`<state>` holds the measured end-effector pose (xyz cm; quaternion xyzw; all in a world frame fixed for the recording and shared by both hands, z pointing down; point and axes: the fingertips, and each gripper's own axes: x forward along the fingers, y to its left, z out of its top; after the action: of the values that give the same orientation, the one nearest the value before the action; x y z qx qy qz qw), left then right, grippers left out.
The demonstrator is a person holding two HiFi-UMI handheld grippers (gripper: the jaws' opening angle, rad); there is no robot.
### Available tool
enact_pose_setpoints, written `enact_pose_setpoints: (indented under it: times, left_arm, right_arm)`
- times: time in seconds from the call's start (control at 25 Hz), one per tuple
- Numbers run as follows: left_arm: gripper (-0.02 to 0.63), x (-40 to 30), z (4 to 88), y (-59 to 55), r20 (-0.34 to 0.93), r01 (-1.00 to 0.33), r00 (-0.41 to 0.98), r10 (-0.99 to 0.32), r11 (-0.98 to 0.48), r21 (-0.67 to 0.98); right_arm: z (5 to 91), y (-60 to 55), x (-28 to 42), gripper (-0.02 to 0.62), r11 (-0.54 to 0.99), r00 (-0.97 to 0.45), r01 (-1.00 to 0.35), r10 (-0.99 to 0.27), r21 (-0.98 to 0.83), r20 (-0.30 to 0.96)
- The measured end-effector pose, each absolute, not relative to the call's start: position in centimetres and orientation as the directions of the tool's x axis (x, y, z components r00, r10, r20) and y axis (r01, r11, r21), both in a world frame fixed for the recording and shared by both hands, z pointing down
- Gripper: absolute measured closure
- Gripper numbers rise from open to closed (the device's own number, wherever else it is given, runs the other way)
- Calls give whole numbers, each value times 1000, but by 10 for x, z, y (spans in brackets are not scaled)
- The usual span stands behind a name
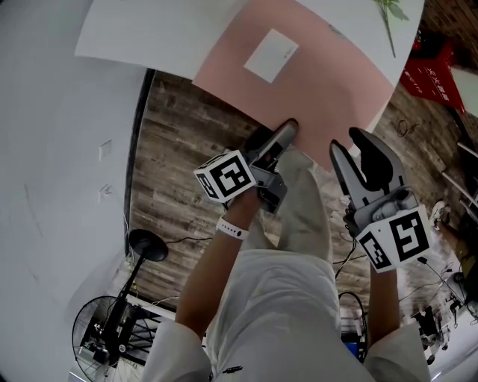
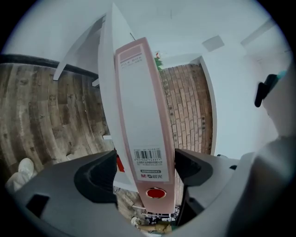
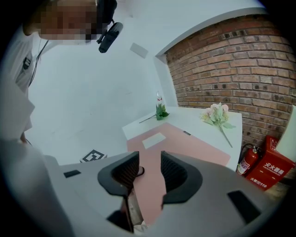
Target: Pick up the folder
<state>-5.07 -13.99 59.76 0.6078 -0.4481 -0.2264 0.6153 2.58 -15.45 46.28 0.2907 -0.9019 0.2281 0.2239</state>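
Note:
A pink folder (image 1: 299,82) with a white label lies flat on the white table (image 1: 149,37), its near corner jutting over the table's edge. My left gripper (image 1: 282,134) is at that near edge. In the left gripper view the folder's spine (image 2: 138,102), with a barcode sticker and a red dot, stands between the wide jaws of the left gripper (image 2: 145,173); a gap shows beside the left pad, so it is open. My right gripper (image 1: 357,149) hovers open just right of the corner; its view shows the right gripper (image 3: 149,173) above the folder (image 3: 185,143), holding nothing.
A flower sprig (image 1: 390,15) lies at the table's far side, and a small vase (image 3: 160,111) stands at the far corner. A red fire-extinguisher box (image 1: 433,71) sits on the wooden floor to the right. A floor fan (image 1: 101,336) and cables are below left.

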Motion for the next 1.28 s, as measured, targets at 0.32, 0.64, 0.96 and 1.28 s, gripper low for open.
enact_pose_setpoints:
  times: [0.32,0.64,0.96,1.28]
  left_arm:
    - [227,-39,597,-144,191,-159,537,-822,124,979]
    - [232,-33,600,-151,166,-125,532,-831,117,985]
    - [308,-36,595,-144,175,-119,511,-842,133,984]
    - [318,-43,587,-133,185,-89,501,-845,163,983]
  right_arm:
    - [464,-155,33,443,708,-732,-635,-425,-309,532]
    - [469,-157,37,446,684,-732,-645,-427,-341,530]
    - [464,-154,40,449,677,-732,-651,-440,-344,520]
    - [462,-148,38,451,677,-732,-652,-446,-341,514]
